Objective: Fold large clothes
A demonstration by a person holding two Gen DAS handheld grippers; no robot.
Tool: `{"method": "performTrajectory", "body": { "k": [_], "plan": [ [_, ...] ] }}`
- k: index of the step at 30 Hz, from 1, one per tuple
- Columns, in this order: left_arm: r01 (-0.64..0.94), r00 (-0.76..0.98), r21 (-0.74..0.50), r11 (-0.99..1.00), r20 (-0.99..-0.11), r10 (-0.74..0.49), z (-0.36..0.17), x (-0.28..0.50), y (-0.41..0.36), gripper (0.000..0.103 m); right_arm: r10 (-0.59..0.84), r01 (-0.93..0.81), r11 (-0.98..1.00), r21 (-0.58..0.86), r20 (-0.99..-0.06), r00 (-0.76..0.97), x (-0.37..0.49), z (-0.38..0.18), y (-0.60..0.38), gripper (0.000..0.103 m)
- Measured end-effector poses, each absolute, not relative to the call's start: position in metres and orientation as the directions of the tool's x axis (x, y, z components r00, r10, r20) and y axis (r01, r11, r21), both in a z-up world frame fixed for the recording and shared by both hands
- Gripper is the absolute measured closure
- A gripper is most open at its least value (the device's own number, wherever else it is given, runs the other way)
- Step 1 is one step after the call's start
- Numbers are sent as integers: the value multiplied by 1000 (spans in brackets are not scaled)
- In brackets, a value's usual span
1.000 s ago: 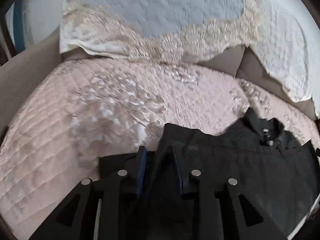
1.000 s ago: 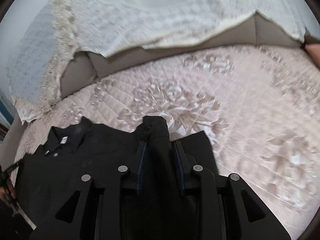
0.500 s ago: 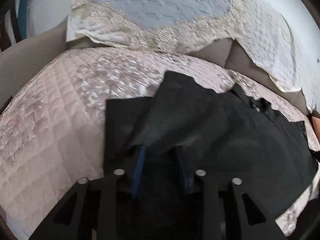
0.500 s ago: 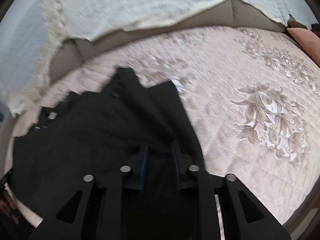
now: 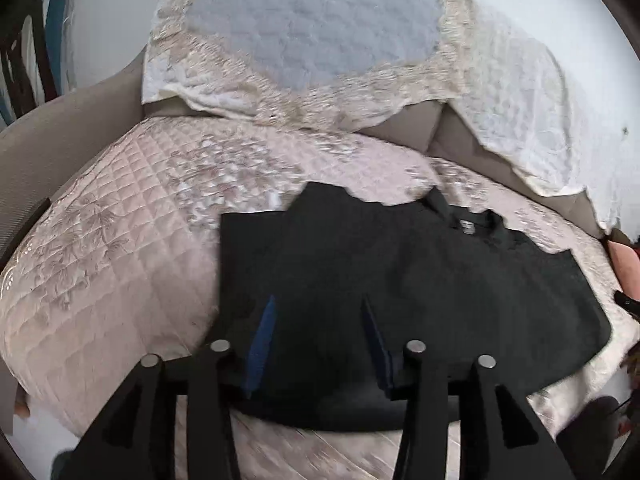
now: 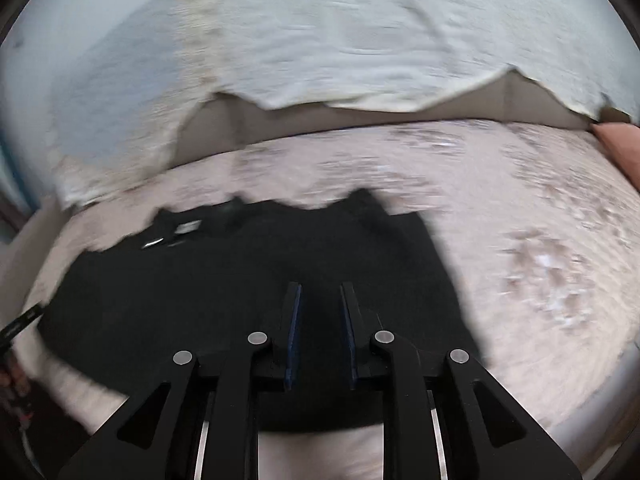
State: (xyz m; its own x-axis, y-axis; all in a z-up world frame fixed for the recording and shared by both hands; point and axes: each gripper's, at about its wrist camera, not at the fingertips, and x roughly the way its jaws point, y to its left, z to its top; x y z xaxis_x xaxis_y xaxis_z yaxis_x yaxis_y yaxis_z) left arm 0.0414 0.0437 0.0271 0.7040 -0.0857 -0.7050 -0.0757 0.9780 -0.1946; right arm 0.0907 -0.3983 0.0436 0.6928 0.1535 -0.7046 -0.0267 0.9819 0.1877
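A black collared garment lies spread flat on the pink quilted sofa cover, collar toward the back. It also shows in the right wrist view, which is blurred. My left gripper is open, its fingers apart over the garment's near left part, holding nothing. My right gripper is open with a narrower gap, above the garment's near right part, and it holds nothing.
A white lace-edged cover drapes the sofa back. A pink cushion sits at the far right. The sofa's front edge runs just under the grippers.
Both grippers let go of the garment's top corners, opened and drew back toward the near edge. The garment now lies flat on the cover.
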Motion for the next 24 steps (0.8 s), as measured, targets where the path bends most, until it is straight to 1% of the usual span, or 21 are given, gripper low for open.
{"method": "performTrajectory", "body": {
  "k": [2,5,10,12,16,22,23,24],
  "plan": [
    [-53,702,-180,982,-706,-91,29,33,31,54,215,-115,976,186,-707,674,78,42,-362,84],
    [-48,684,-162,986,-724,-85,24,30,20,54,314,-217,949,228,-717,622,65,32,-313,84],
    [-74,634,-107,992,-773,-36,5,32,14,53,403,-331,910,248,-713,573,58,14,-244,84],
    [-81,616,-96,992,-787,-26,-4,32,14,52,401,-351,908,230,-723,562,59,8,-228,84],
    [-76,618,-93,993,-786,-26,-7,28,14,51,380,-356,910,213,-772,509,64,-13,-208,84],
    [-101,621,-123,987,-783,-34,6,25,25,50,397,-371,903,217,-752,526,64,3,-200,84],
    [-110,628,-122,986,-778,-26,9,25,27,48,402,-374,901,221,-748,527,64,6,-198,84],
    [-129,637,-112,985,-771,-4,13,25,31,43,408,-377,898,225,-745,527,65,7,-194,84]
  ]
}}
